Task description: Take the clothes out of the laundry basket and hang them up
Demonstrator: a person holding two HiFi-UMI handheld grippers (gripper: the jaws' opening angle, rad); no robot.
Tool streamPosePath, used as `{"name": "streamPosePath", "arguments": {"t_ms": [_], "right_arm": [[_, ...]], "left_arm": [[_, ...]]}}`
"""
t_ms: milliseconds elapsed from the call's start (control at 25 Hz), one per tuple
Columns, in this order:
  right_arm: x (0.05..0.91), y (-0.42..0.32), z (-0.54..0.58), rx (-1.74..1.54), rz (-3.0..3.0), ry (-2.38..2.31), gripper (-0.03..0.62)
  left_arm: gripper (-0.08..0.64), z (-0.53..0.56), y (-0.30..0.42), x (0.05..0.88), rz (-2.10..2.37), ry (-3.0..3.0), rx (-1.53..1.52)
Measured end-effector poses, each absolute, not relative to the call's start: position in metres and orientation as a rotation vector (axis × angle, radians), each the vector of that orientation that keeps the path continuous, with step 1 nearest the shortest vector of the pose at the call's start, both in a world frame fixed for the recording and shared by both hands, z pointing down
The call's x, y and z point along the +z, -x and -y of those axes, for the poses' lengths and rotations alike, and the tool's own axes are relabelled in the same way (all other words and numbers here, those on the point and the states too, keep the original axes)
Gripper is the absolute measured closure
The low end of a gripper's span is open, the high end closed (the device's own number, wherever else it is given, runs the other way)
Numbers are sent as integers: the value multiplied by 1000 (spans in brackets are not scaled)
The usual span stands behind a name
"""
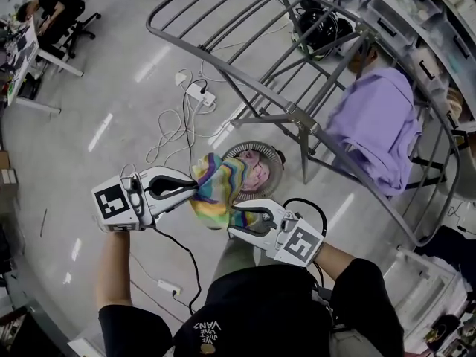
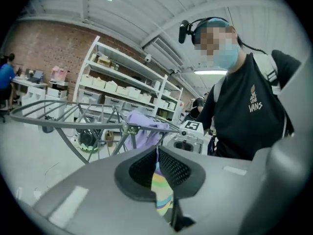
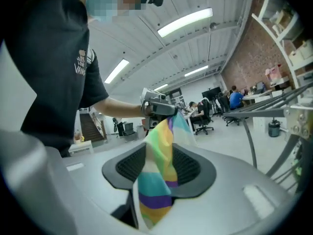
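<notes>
A rainbow-striped cloth (image 1: pixel 216 192) is stretched between my two grippers, above the round laundry basket (image 1: pixel 272 153), which holds a pink garment. My left gripper (image 1: pixel 192 190) is shut on the cloth's upper corner; in the left gripper view a striped strip (image 2: pixel 161 192) hangs from its closed jaws. My right gripper (image 1: pixel 235 222) stands at the cloth's lower end. Its jaws are apart, and the cloth (image 3: pixel 159 175) drapes loosely between the pads (image 3: pixel 188 165). Beyond stands the grey drying rack (image 1: pixel 245 73), with a purple garment (image 1: pixel 375 125) hung on it.
A power strip with white cables (image 1: pixel 197 91) lies on the floor left of the rack. A dark helmet-like object (image 1: pixel 320 24) sits under the rack's far side. Shelving (image 2: pixel 122 87) runs along the wall. Desks and office chairs (image 1: pixel 63 21) stand at upper left.
</notes>
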State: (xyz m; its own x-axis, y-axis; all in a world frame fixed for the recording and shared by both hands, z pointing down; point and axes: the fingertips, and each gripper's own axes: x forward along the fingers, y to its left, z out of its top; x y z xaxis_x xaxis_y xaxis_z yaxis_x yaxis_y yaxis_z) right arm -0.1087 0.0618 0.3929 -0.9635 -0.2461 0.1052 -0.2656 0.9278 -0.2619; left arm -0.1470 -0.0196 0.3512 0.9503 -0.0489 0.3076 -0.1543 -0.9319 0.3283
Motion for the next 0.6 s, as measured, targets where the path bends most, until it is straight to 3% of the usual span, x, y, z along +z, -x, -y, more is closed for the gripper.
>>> {"name": "streamPosePath", "arguments": {"t_ms": [80,600], "right_arm": [[402,102,-73,452,2951,-349,353],[453,109,4,483,2823,-360,354]], "left_arm": [[549,25,157,347,209,-2772,377],[549,-68,152,317,-358,-2880,685]]}}
